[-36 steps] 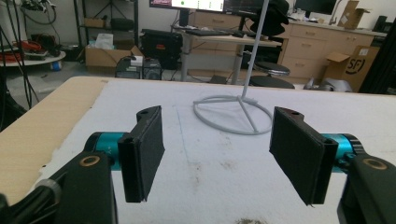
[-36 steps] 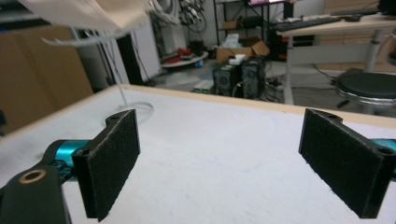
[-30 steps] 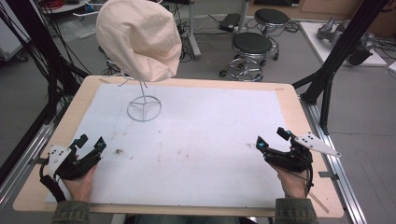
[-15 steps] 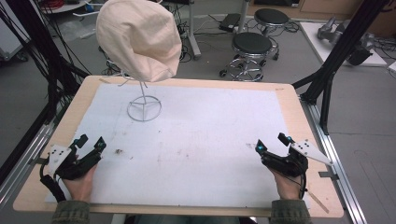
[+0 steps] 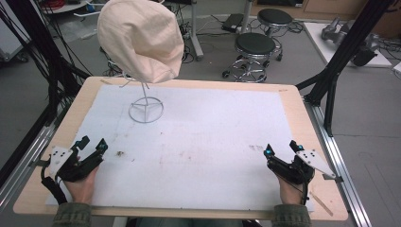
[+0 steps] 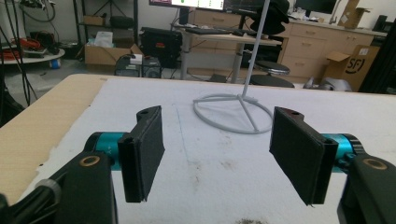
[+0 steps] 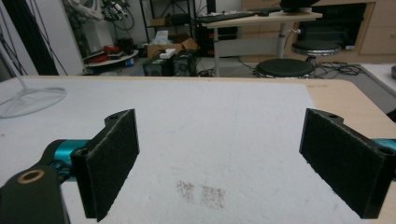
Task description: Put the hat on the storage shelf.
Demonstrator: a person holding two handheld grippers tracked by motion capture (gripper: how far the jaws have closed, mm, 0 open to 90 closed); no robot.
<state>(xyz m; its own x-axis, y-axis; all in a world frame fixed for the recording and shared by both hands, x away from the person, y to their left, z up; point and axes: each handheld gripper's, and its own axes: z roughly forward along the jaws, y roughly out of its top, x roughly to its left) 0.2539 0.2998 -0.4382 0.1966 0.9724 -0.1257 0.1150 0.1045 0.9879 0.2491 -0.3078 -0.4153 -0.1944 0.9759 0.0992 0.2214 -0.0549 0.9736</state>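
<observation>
Both sets of jaws are spread wide and hold nothing. The left gripper (image 5: 92,144) and right gripper (image 5: 283,149) sit low at the near corners of the worktop (image 5: 198,137). The hat (image 5: 139,38) sits on its wire stand (image 5: 145,109), far off at the back left.

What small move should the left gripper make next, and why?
Probably the left gripper should move forward toward the hat on its wire stand. Its jaws are open and empty, and the stand is straight ahead of them.
</observation>
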